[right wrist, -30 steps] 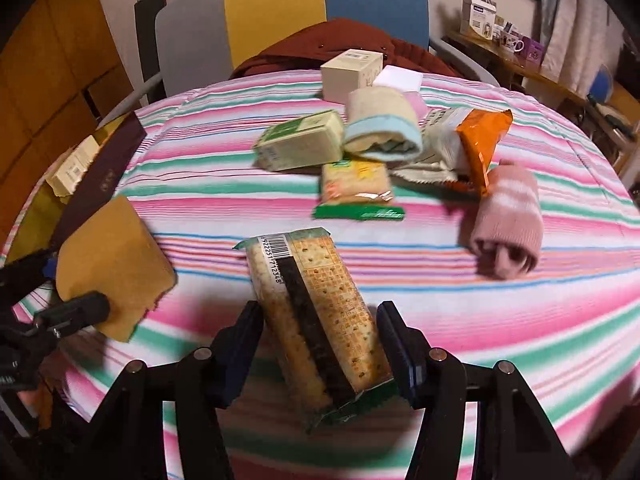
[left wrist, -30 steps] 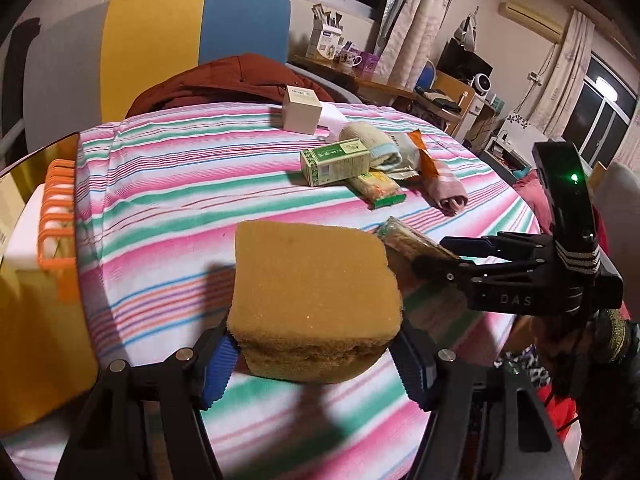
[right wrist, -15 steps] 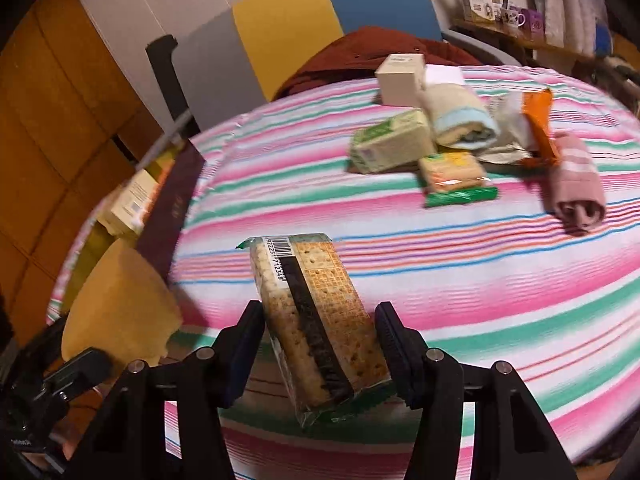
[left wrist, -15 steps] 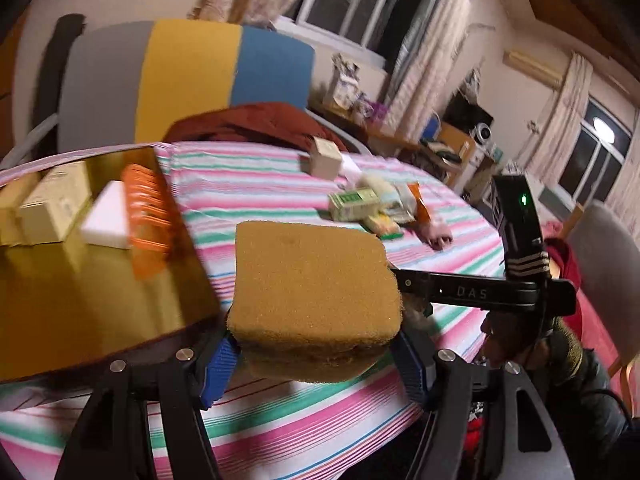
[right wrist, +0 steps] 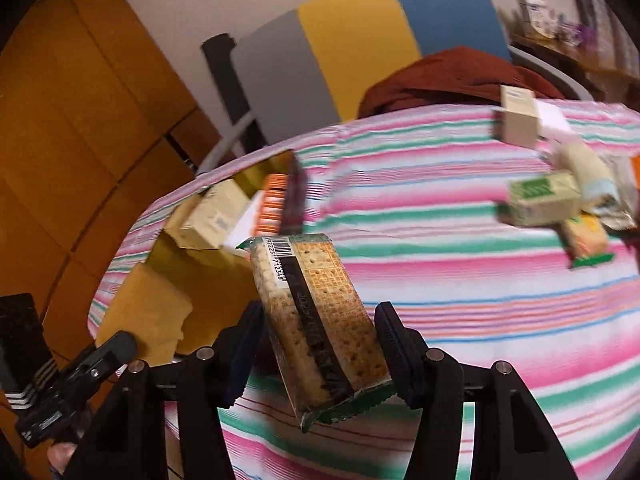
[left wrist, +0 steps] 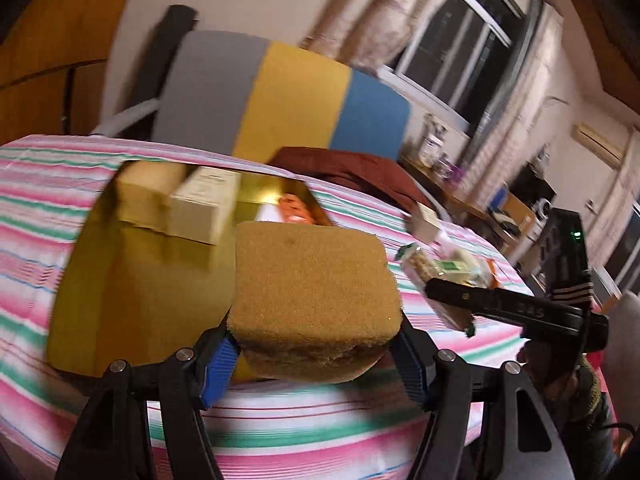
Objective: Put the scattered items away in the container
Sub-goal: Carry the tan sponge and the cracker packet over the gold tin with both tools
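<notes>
My left gripper (left wrist: 312, 354) is shut on a yellow-brown sponge (left wrist: 312, 292) and holds it in the air at the near right corner of a shiny gold box (left wrist: 132, 296). The box holds two cream cartons (left wrist: 204, 210), a white block and an orange comb (left wrist: 296, 210). My right gripper (right wrist: 316, 354) is shut on a cracker packet (right wrist: 316, 328), raised above the striped tablecloth (right wrist: 460, 280) just right of the box (right wrist: 208, 276). The right gripper also shows in the left wrist view (left wrist: 444, 294), to the right of the sponge. The sponge shows in the right wrist view (right wrist: 144, 312).
Loose items lie at the table's far right: a green-and-cream carton (right wrist: 540, 200), a small snack packet (right wrist: 588, 244), a rolled cloth (right wrist: 588, 172), a beige cube box (right wrist: 518, 120). A grey, yellow and blue chair (right wrist: 360, 44) with a red-brown garment stands behind the table.
Both grippers have swung left toward the gold box, carrying their loads. The box now fills the left wrist view's middle left. The loose items have shifted to the right edge.
</notes>
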{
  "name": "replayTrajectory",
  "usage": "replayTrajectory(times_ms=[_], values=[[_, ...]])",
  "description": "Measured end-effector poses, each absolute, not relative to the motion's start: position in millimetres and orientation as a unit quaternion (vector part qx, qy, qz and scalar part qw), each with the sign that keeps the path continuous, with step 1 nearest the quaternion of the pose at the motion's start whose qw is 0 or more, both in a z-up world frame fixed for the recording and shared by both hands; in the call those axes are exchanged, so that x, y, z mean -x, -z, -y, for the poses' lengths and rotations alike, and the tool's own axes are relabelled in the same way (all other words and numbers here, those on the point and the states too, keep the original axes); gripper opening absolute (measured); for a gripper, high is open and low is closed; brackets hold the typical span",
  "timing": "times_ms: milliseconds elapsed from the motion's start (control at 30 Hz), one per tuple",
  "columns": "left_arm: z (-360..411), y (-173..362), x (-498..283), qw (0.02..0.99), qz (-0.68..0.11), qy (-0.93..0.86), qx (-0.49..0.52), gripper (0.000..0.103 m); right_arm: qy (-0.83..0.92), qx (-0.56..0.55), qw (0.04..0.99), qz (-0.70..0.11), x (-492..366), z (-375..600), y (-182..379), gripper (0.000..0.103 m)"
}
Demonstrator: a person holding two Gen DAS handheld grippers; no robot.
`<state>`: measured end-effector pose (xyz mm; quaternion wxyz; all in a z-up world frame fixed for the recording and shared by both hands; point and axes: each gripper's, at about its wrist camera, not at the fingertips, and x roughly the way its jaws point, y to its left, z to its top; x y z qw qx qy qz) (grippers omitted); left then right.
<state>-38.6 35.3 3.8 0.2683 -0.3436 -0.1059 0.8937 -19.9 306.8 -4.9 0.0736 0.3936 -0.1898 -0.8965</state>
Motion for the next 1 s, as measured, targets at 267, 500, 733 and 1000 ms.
replayTrajectory(times_ms=[267,500,733,1000], values=[[2,6,67,0.220,0.103,-0.905,0.350,0.070,0.899,-0.392,0.091,0.173,67,-257,-8,0.058],[25,13,106,0.197,0.084,-0.898,0.384,0.070,0.901,-0.405,0.048,0.151,133,-226,-11,0.058],[35,27,136,0.194,0.065,-0.885,0.417,0.070,0.891,-0.431,0.007,0.146,185,-209,5,0.058],[29,29,153,0.201,0.050,-0.881,0.426,0.070,0.886,-0.436,0.001,0.156,217,-201,11,0.061]])
